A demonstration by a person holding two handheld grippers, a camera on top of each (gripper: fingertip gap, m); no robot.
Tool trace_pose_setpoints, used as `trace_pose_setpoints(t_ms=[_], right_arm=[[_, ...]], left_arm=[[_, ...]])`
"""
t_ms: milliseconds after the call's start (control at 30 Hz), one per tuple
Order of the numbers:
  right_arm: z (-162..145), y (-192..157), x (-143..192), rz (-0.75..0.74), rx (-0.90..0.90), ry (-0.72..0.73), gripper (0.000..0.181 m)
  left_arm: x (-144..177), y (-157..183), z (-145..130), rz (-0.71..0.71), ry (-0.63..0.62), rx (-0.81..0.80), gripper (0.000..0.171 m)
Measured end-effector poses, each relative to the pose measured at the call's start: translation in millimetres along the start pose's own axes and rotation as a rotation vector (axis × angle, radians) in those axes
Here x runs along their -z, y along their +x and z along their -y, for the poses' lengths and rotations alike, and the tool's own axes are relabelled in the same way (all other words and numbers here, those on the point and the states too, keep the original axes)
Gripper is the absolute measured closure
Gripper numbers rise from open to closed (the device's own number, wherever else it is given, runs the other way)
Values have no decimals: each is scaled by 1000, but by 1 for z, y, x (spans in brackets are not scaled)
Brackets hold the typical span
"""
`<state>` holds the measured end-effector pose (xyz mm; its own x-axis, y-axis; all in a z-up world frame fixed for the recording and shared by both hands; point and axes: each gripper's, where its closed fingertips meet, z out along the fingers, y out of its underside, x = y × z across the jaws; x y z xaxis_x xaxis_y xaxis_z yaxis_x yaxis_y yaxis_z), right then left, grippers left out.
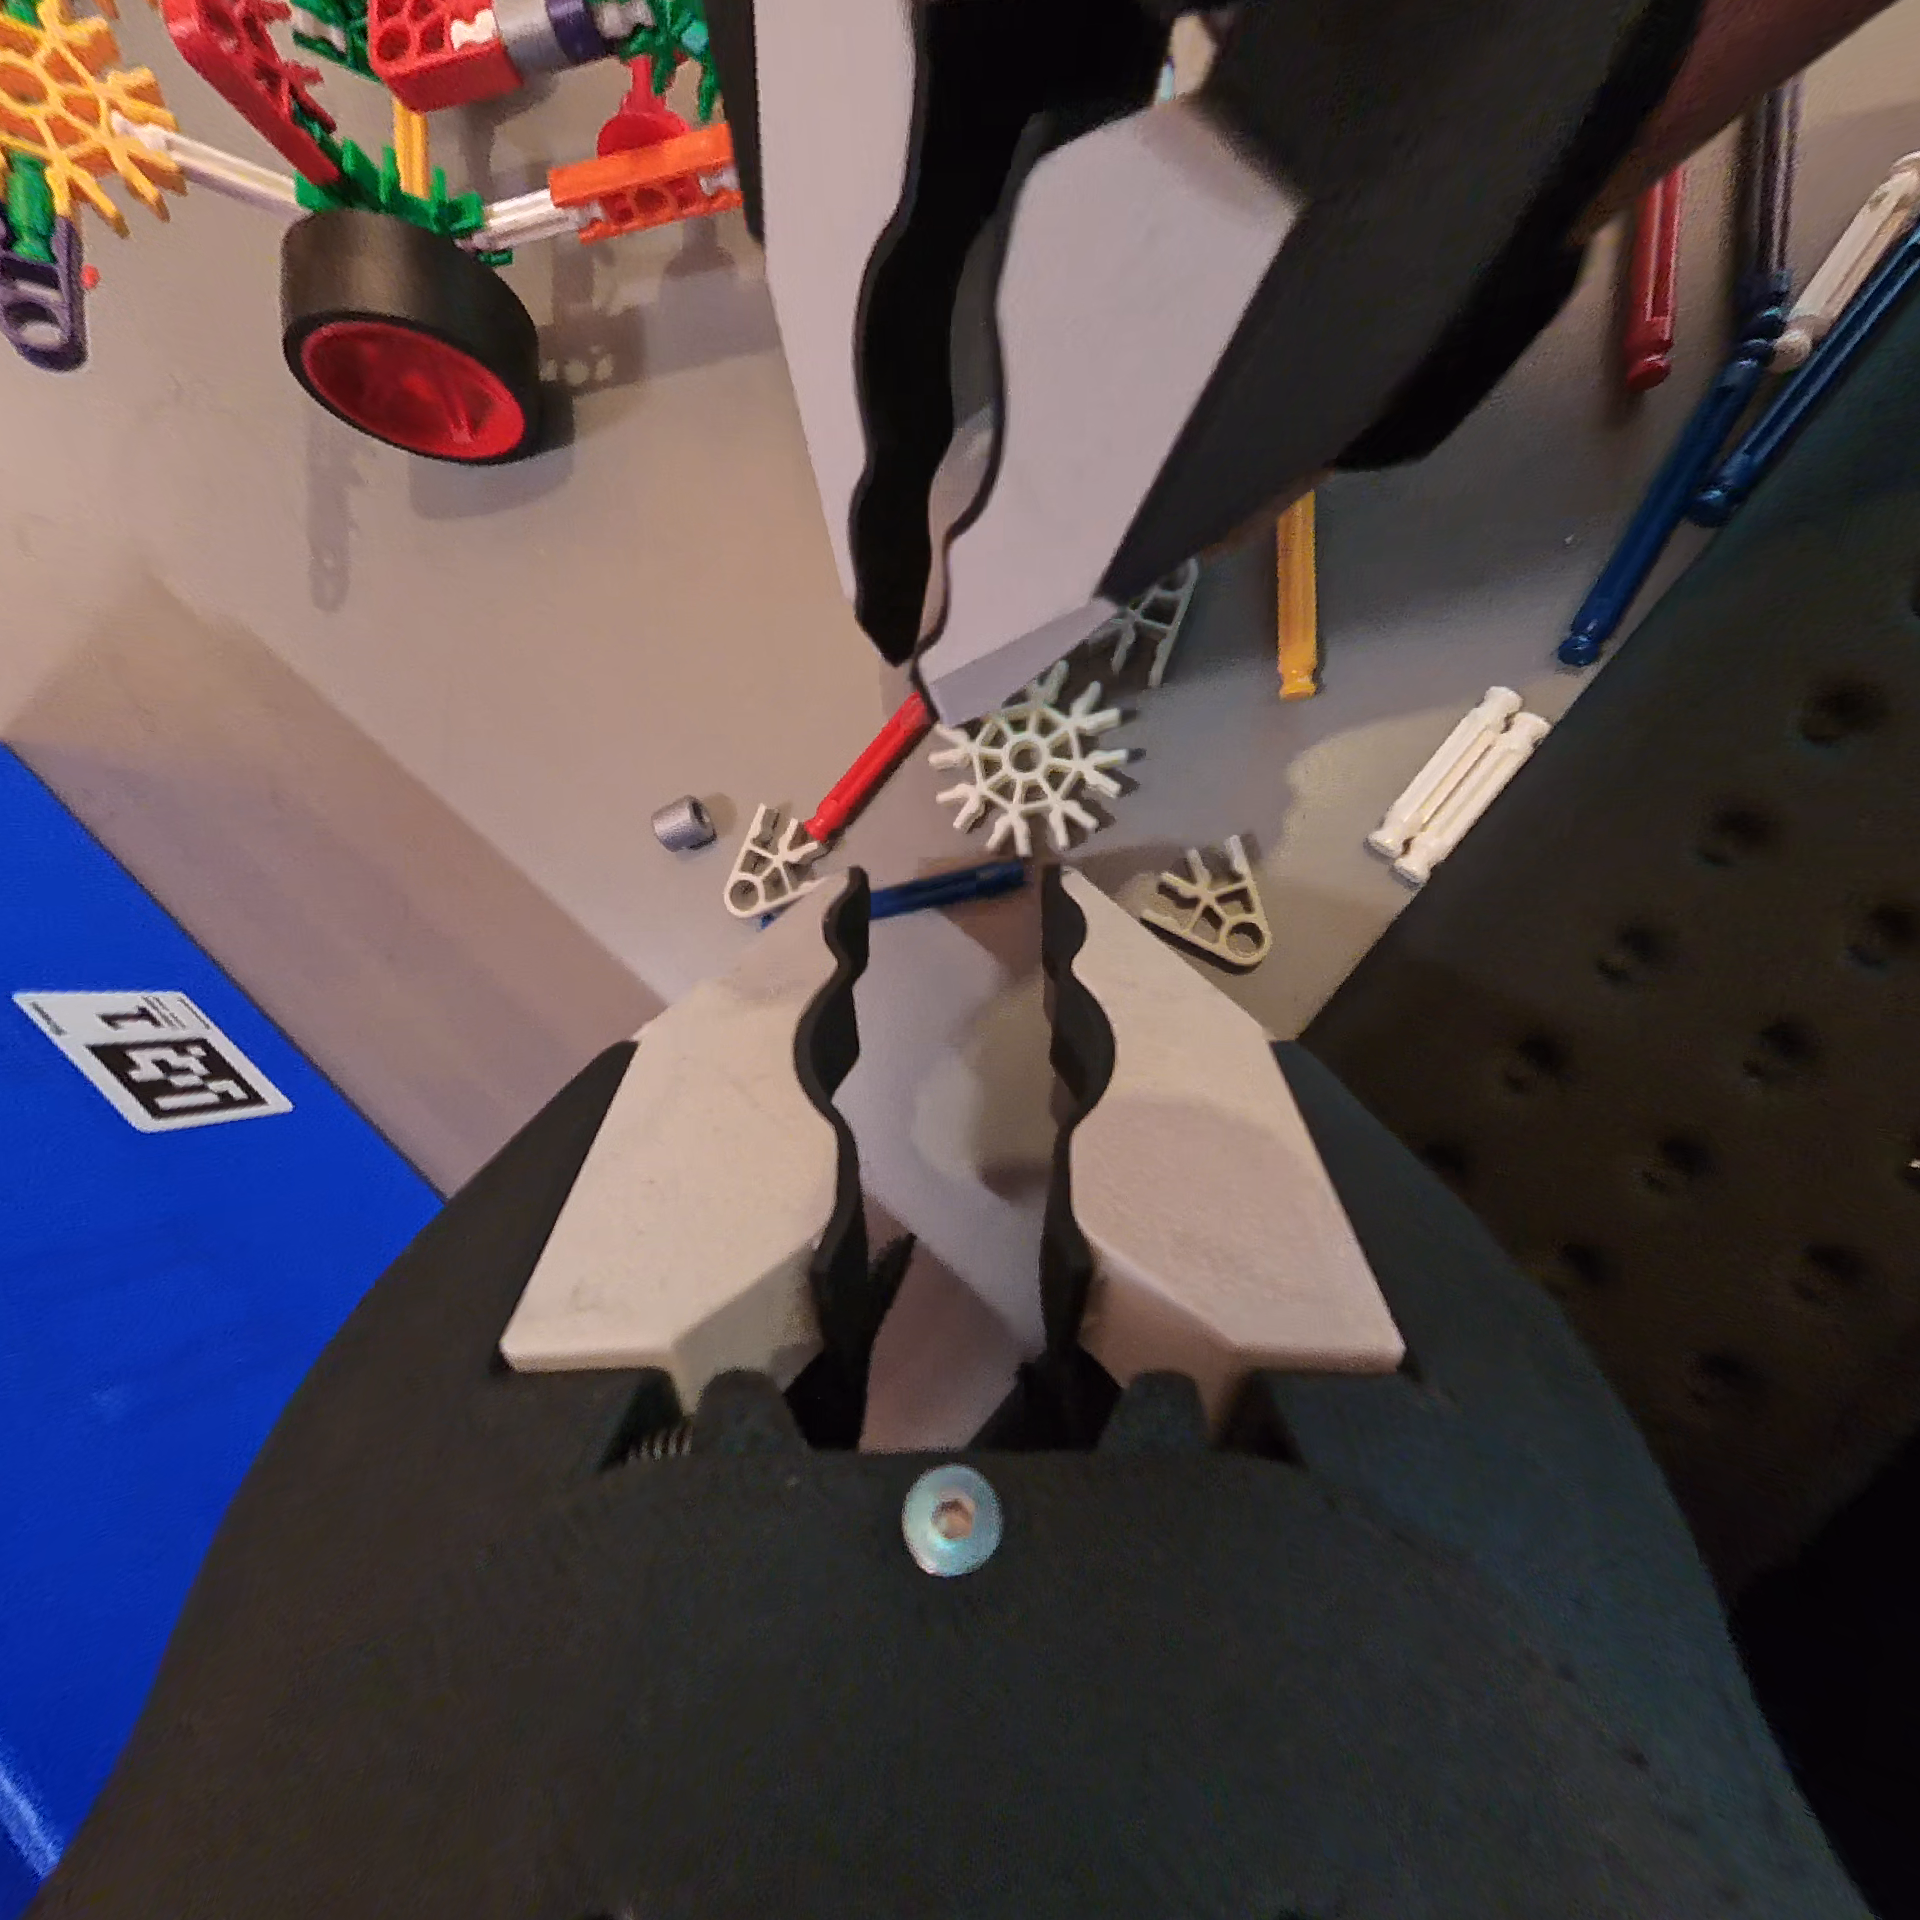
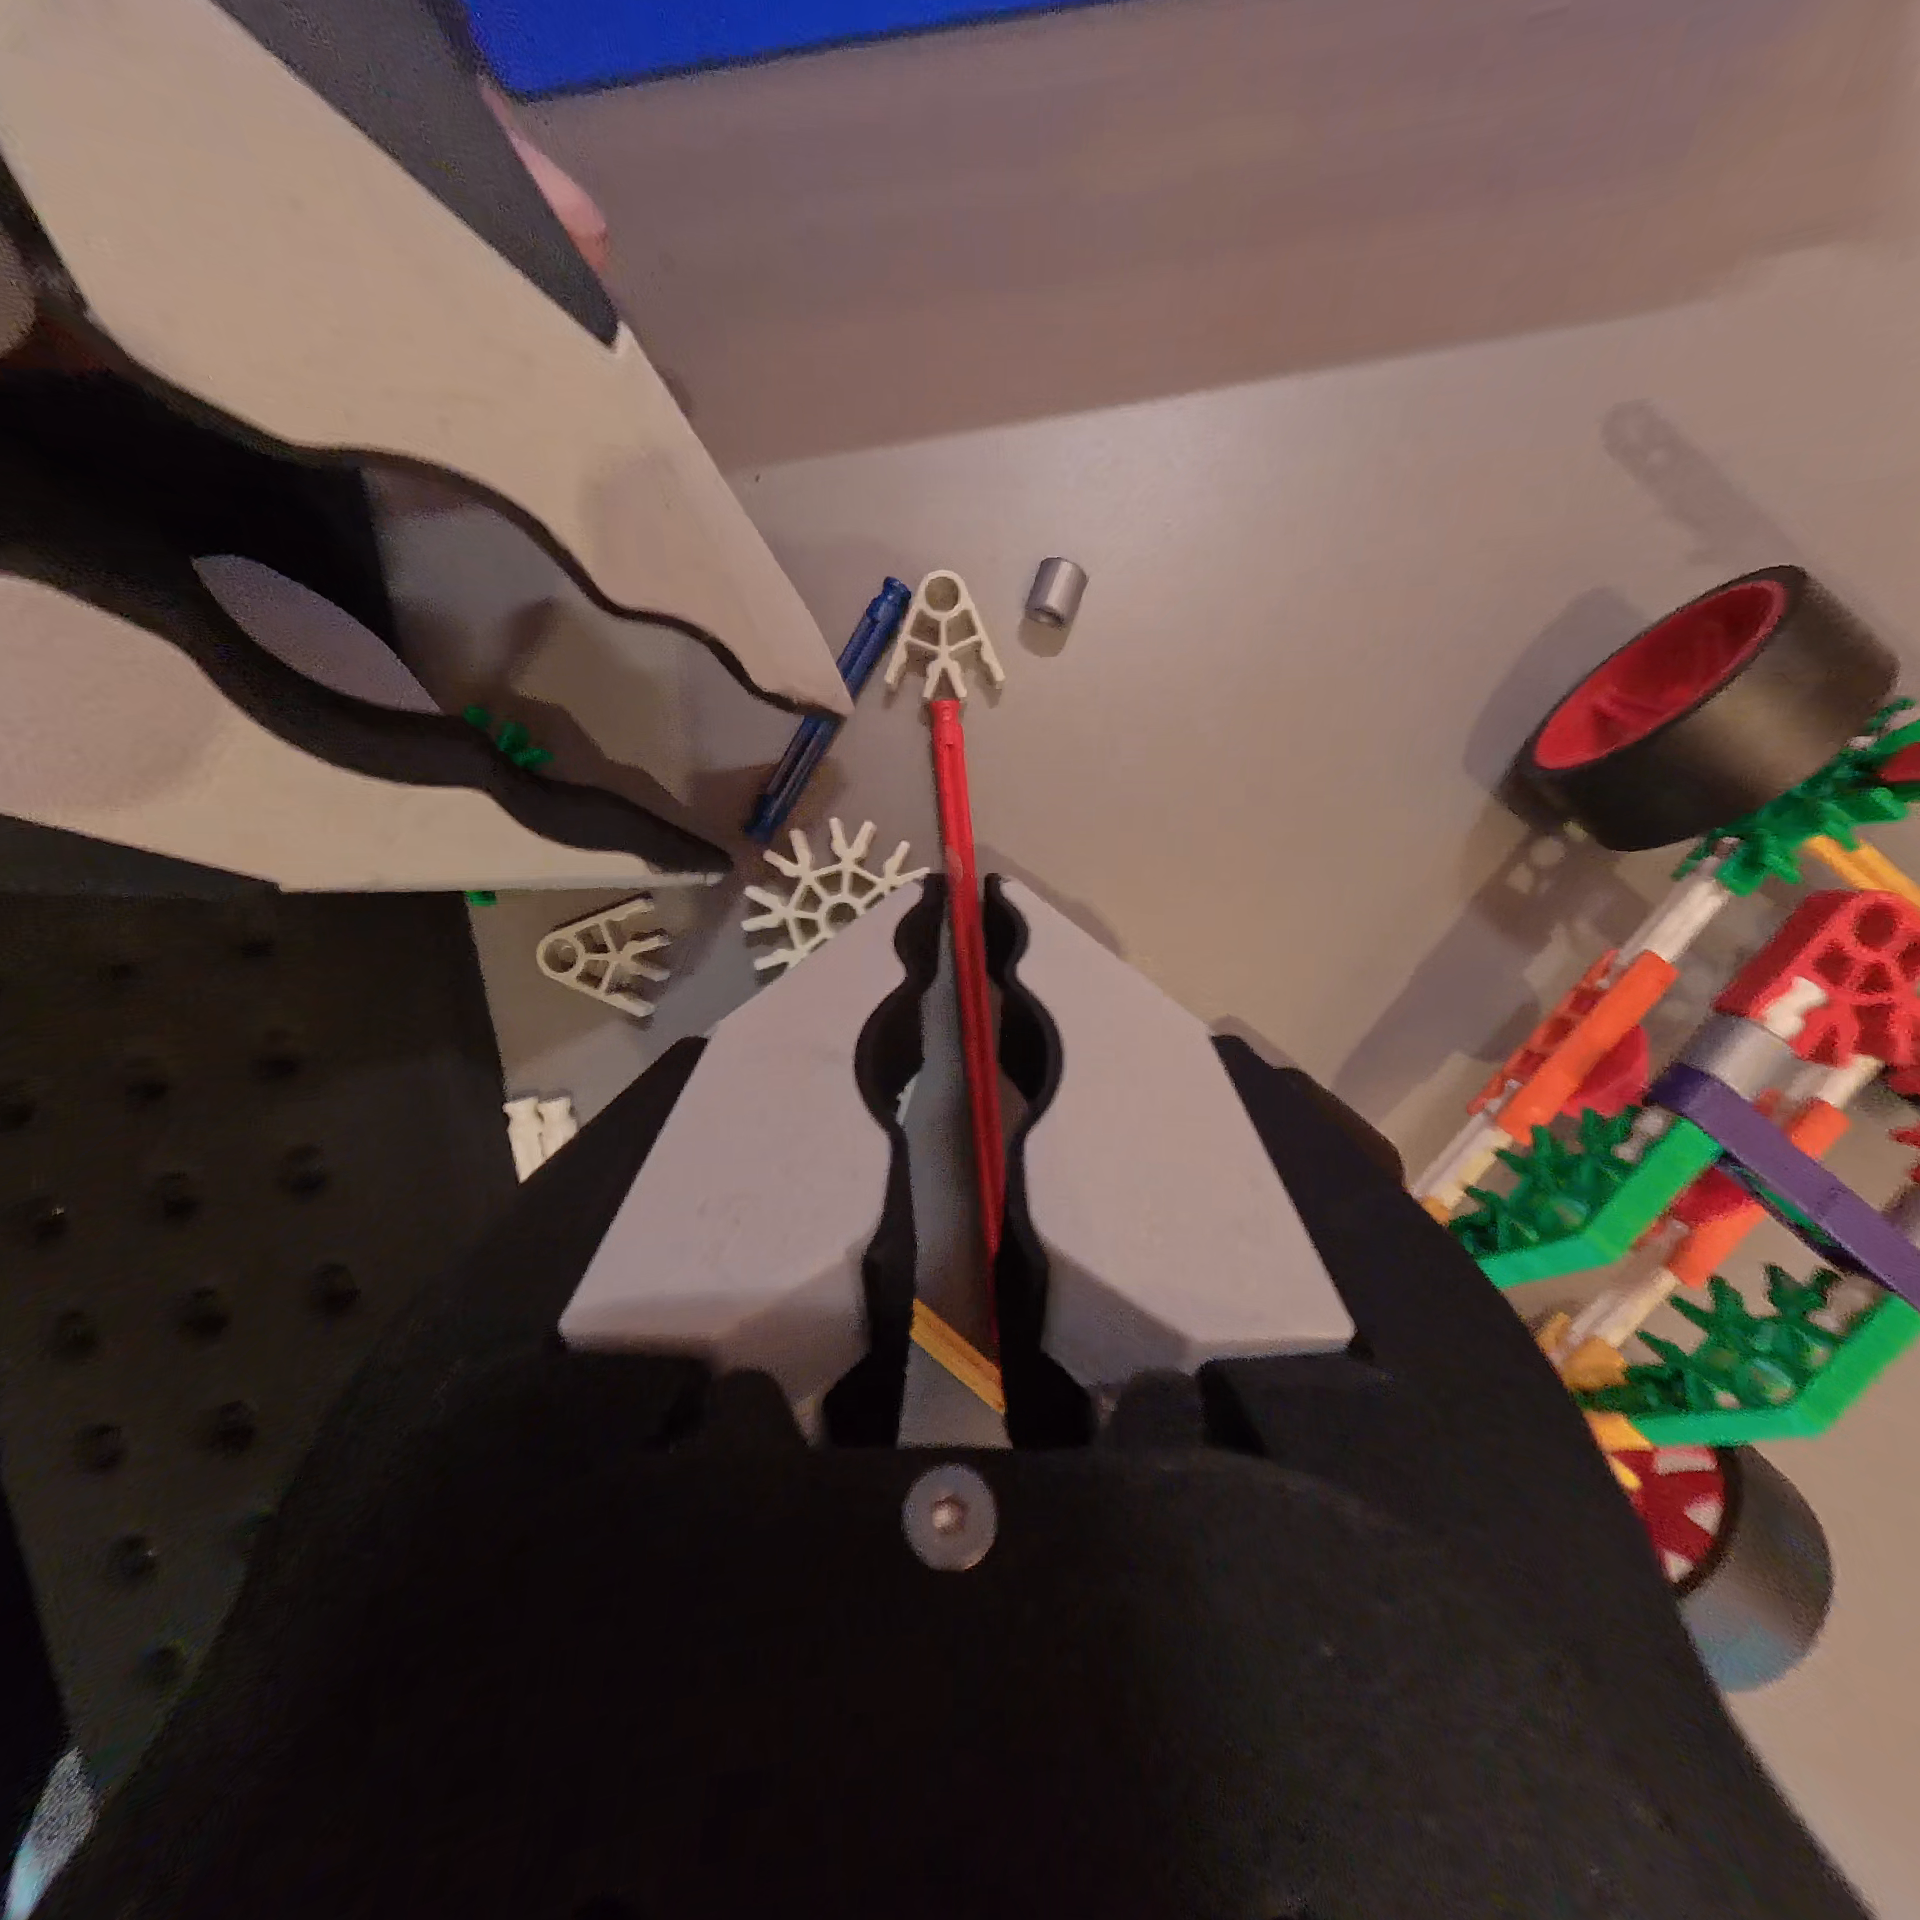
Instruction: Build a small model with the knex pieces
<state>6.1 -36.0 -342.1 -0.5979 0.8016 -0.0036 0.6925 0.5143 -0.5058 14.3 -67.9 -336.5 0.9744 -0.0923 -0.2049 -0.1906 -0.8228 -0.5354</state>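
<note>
We see a grey table (image 1: 540, 665) with a blue box (image 1: 156, 1299) at its edge; the box bears a white sticker (image 1: 151, 1060) with a black square code and a little writing. A black perforated board (image 1: 1662, 1091) lies on the other side. Farther off stands a toy vehicle (image 2: 1704, 1122) of snap-together plastic rods and spiky connectors in green, orange, red and purple, with black rubber tyres on red hubs. Our right gripper (image 2: 964, 883) is clamped on a thin red rod (image 2: 956, 790), whose far tip meets a cream wedge-shaped connector (image 2: 943, 634). Our left gripper (image 1: 951, 883) stands parted with nothing between its wavy black pads, just above a blue rod (image 1: 945, 890). Near them lie a cream snowflake connector (image 1: 1029, 756), a second wedge connector (image 1: 1210, 902), a small grey sleeve (image 1: 686, 824), two white rods (image 1: 1455, 787) and a yellow rod (image 1: 1297, 592)
</note>
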Motion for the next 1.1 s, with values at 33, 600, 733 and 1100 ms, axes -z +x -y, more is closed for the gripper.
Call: trace_pose_setpoints(t_ms=[33,600,733,1100], right_arm=[[1,-2,-1,19,-7,-1,179],[47,13,41,71,-102,109,181],[28,11,15,25,-173,21,168],[27,8,7,-36,-226,44,179]], left_arm=[[-1,2,1,-13,4,-7,142],[21,1,-23,22,47,84,139],[18,4,-20,-3,60,77,138],[20,13,-17,-32,95,16,137]])
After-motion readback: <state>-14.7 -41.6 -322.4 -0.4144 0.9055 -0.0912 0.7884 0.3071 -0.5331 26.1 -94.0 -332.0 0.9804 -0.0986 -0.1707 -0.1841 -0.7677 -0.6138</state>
